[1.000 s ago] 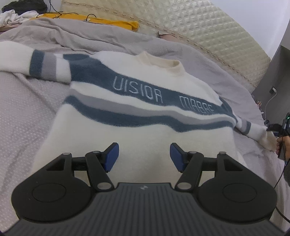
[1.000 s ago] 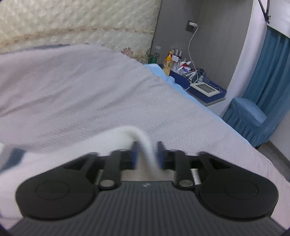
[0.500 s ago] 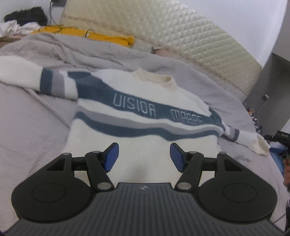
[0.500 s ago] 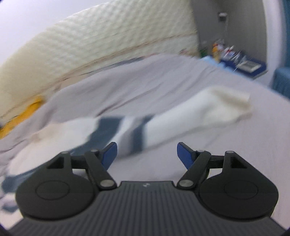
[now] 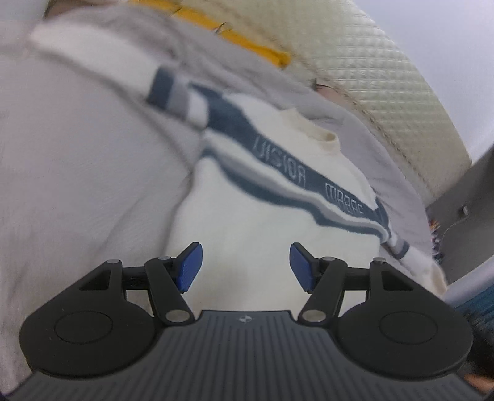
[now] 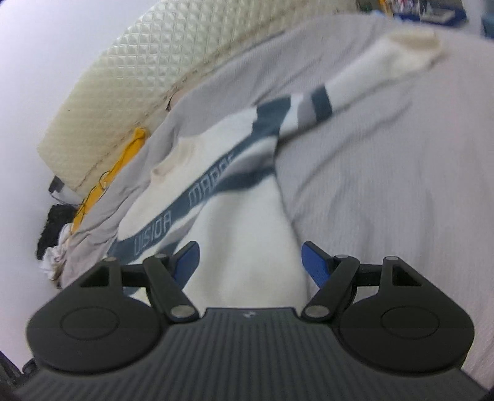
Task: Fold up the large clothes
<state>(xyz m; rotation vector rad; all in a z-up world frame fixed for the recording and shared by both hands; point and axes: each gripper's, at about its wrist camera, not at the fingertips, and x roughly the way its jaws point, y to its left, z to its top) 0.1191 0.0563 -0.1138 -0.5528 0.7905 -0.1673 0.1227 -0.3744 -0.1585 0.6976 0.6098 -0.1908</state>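
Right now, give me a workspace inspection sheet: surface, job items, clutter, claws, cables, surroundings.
Surface: bed with grey cover, wrinkled.
Job items: white sweater with blue-grey stripes, lying flat, front up, both sleeves spread out.
Clutter: yellow cloth by the headboard; dark and white clothes beyond it.
Claws: left claw open and empty over the sweater's hem; right claw open and empty, over the sweater's side edge.
Cables: thin dark cable on the yellow cloth.
Surroundings: quilted cream headboard, white wall, cluttered blue shelf past the bed.
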